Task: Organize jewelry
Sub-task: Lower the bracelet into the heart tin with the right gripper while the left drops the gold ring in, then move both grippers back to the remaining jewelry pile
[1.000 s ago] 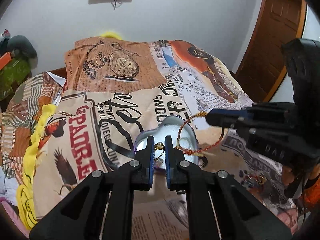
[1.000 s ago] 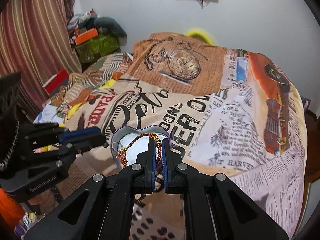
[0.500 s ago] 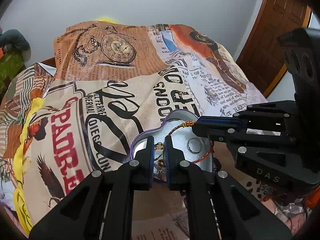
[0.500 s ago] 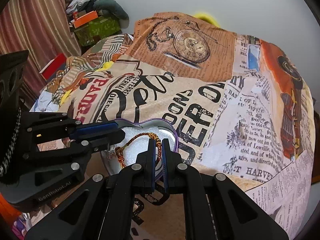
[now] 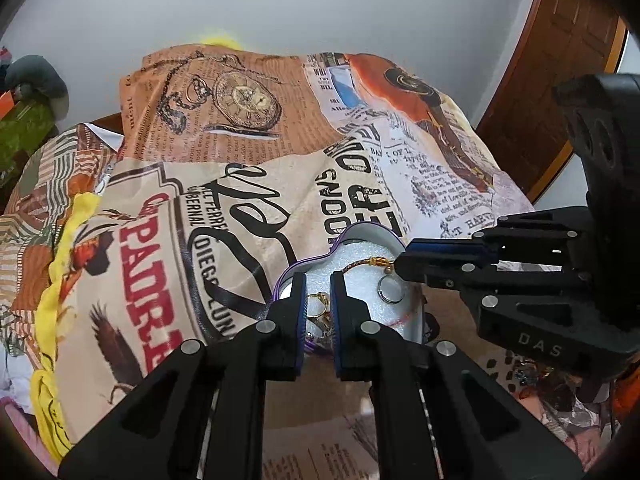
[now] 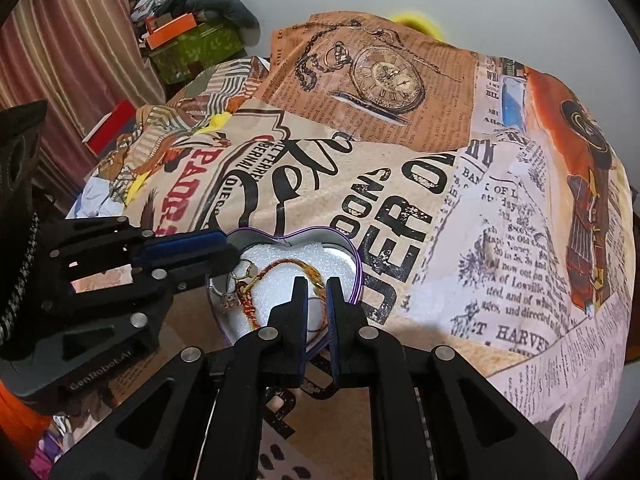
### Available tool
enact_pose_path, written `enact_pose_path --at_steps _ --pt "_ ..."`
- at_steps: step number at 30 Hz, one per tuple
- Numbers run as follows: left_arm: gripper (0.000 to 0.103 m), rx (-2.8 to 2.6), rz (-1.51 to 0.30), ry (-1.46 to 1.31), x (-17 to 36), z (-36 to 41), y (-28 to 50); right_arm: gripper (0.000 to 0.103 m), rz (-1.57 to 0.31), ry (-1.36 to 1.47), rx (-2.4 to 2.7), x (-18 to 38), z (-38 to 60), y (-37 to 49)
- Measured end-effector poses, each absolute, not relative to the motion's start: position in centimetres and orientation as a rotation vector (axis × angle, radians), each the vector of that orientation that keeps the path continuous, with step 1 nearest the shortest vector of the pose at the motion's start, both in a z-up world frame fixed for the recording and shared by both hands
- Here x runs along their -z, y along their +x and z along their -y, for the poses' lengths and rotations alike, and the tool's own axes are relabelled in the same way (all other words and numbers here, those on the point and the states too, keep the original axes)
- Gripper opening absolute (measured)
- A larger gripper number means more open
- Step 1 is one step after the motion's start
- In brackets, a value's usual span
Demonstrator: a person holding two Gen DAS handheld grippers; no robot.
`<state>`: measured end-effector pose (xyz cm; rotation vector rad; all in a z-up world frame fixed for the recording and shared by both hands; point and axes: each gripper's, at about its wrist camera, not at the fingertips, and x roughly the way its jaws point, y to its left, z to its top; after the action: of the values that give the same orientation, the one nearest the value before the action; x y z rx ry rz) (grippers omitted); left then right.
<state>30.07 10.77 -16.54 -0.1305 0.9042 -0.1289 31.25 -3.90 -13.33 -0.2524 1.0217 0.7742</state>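
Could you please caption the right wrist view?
Right gripper lowers a red-gold thread bracelet into a purple-rimmed heart-shaped tin.

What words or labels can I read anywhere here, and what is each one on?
"DAS": side of the right gripper.
"GenRobot.AI": side of the left gripper.
"PADR", red letters: bedspread.
"HARVE": bedspread.
"of Lowville": bedspread.
Finer newsprint: too small to read.

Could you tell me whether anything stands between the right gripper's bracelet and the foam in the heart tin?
Nothing visible does: the bracelet, pinched by the right gripper, drapes over the foam inside the heart tin. A silver ring lies beside it; the left gripper pinches a gold ring.
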Motion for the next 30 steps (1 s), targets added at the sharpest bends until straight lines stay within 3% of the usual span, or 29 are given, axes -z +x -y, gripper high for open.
enact_pose_path --at_steps 4,10,18,22,30 --pt "0.014 0.122 -0.886 -0.128 15.2 -10.9 29.0 0.02 -0.99 -0.253 -0.767 12.1 4.5 30.4" --pt "0.016 0.121 -0.867 -0.119 13.6 -10.5 26.9 0.021 -0.95 -0.248 -0.766 10.1 5.6 28.6" --pt "0.029 0.14 -0.869 -0.103 12.3 -9.0 24.2 0.022 -0.922 -0.213 -0.716 8.4 8.8 26.3" --pt "0.03 0.16 -0.887 -0.092 12.4 -7.7 23.0 0.029 -0.919 -0.206 -0.674 8.4 10.9 25.5" --pt "0.03 0.214 -0.941 -0.073 13.8 -4.3 21.7 0.03 -0.935 -0.224 -0.631 9.7 14.7 23.2"
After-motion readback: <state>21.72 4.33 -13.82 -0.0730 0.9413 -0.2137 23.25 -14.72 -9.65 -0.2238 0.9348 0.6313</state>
